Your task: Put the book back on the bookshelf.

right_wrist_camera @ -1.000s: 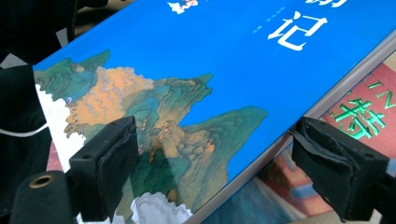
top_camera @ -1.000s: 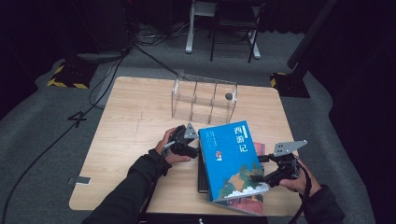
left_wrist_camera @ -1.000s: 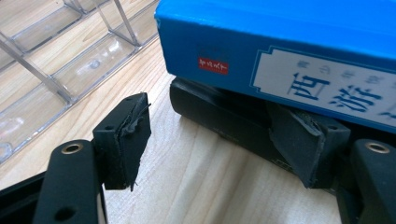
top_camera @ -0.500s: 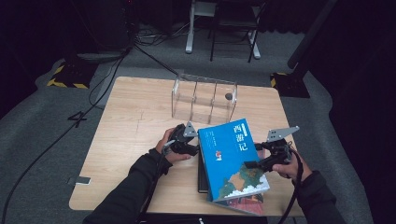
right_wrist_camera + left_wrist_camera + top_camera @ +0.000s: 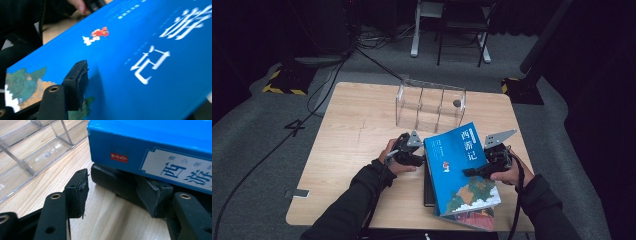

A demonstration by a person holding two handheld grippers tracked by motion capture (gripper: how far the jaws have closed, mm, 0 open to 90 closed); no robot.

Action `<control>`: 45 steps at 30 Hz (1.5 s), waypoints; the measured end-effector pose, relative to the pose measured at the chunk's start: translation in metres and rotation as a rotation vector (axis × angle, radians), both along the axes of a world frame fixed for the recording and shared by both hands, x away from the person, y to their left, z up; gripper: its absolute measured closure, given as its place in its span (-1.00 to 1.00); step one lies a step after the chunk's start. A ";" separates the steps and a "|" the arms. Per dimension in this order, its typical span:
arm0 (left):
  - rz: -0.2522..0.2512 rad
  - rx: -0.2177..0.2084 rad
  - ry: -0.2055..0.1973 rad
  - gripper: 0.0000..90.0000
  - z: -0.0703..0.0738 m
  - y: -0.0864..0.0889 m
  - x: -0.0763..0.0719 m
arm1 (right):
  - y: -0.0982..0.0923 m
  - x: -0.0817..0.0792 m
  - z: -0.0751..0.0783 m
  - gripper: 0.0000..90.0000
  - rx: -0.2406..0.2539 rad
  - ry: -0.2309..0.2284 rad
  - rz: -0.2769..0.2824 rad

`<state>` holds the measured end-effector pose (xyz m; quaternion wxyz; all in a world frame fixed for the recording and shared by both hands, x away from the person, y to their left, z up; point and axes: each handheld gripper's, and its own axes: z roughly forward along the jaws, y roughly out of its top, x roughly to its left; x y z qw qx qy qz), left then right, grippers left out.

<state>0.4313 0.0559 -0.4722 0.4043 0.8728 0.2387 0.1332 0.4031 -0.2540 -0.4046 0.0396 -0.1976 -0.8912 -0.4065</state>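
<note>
**Blue book lifted at one edge over a dark book**

Blue book (image 5: 460, 167) near the front edge of the tabletop (image 5: 352, 150), tilted, resting partly on a dark book (image 5: 428, 187) beneath it; clear acrylic organiser (image 5: 430, 105) well behind the blue book, toward the far edge. Left tool (image 5: 412, 156) at the blue book's left edge, jaws part open and just been closing: seen in the left gripper view, one pad (image 5: 81, 191) free over bare wood, the other wedged against the dark book under the blue book's spine (image 5: 150, 157); no grip visible. Right tool (image 5: 477, 171) at the blue book's right edge, jaws just been closing; upper pad (image 5: 77, 83) lying over the cover, lower jaw hidden beneath, contact unclear.
</note>
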 end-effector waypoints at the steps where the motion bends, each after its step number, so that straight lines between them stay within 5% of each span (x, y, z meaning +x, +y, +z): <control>1: -0.003 0.002 -0.001 -0.03 0.000 0.000 0.000 | 0.001 0.000 0.000 -0.01 0.004 -0.001 0.008; 5: -0.019 0.002 -0.008 0.08 0.002 0.000 0.000 | 0.000 0.001 -0.002 0.24 0.037 -0.005 0.009; 11: -0.090 0.001 -0.012 0.52 0.011 0.001 0.002 | -0.001 -0.002 0.002 0.50 0.068 -0.049 -0.032; 21: -0.084 -0.109 0.008 0.95 0.032 0.005 0.018 | -0.002 -0.005 0.011 0.57 0.132 -0.177 -0.121; 25: -0.089 -0.155 0.017 0.98 0.037 0.006 0.024 | -0.003 -0.006 0.015 0.44 0.127 -0.206 -0.111; 32: -0.092 -0.182 0.008 0.99 0.037 0.002 0.025 | 0.002 0.001 0.016 0.23 0.112 -0.151 -0.060; 39: -0.100 -0.170 -0.012 1.00 0.045 -0.001 0.026 | 0.005 0.005 0.021 0.33 0.104 -0.148 -0.051; 45: -0.093 -0.175 -0.041 1.00 0.059 0.003 0.024 | 0.007 0.001 0.030 0.55 0.128 -0.213 -0.076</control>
